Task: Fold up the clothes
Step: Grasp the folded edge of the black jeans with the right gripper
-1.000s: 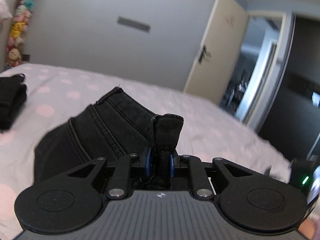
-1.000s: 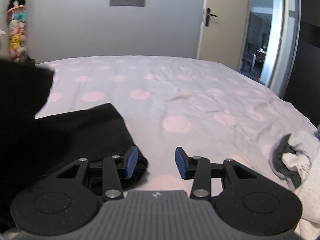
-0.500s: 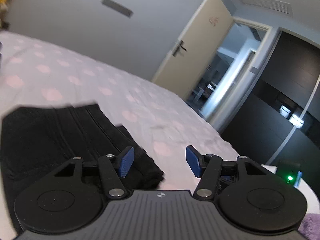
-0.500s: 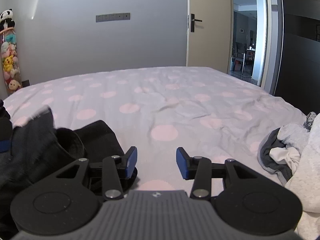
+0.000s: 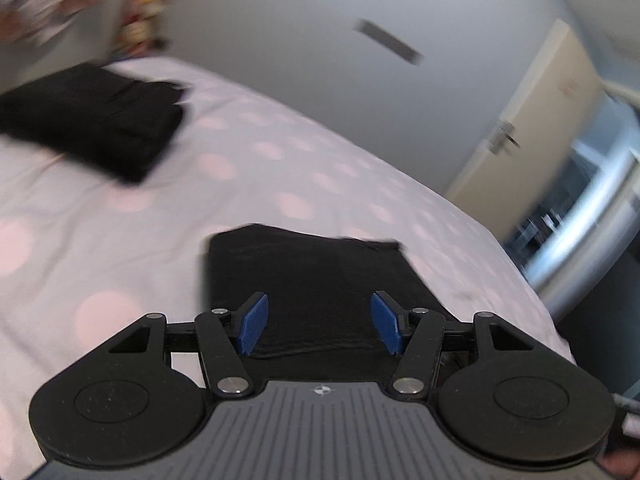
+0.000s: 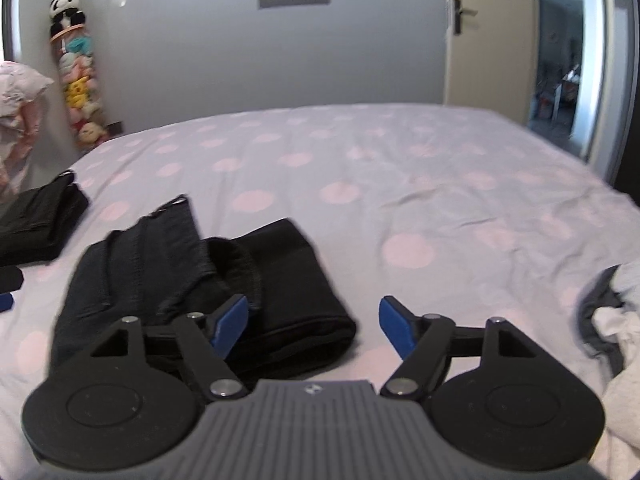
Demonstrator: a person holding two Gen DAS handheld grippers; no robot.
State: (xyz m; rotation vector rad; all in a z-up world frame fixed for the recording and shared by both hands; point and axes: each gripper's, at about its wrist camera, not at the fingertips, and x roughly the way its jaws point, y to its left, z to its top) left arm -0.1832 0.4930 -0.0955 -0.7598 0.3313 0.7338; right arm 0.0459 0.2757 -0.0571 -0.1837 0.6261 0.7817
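Note:
Folded black jeans [image 6: 208, 280] lie on the bed with the pink-dotted sheet [image 6: 400, 184]; the top layer sits crooked with a hem sticking up. They also show in the left wrist view [image 5: 316, 280]. My left gripper [image 5: 320, 330] is open and empty just above the jeans' near edge. My right gripper [image 6: 314, 328] is open and empty, its left finger over the jeans' right part. A second folded black garment [image 5: 96, 120] lies further left on the bed, also in the right wrist view [image 6: 36, 216].
A heap of unfolded white and grey clothes [image 6: 608, 320] lies at the right bed edge. A column of plush toys [image 6: 76, 76] stands in the far left corner. An open door [image 6: 484, 40] is at the back right.
My left gripper let go of the jeans, opened and swung back over them. The jeans now lie folded on the bed. My right gripper stayed open and drew back a little.

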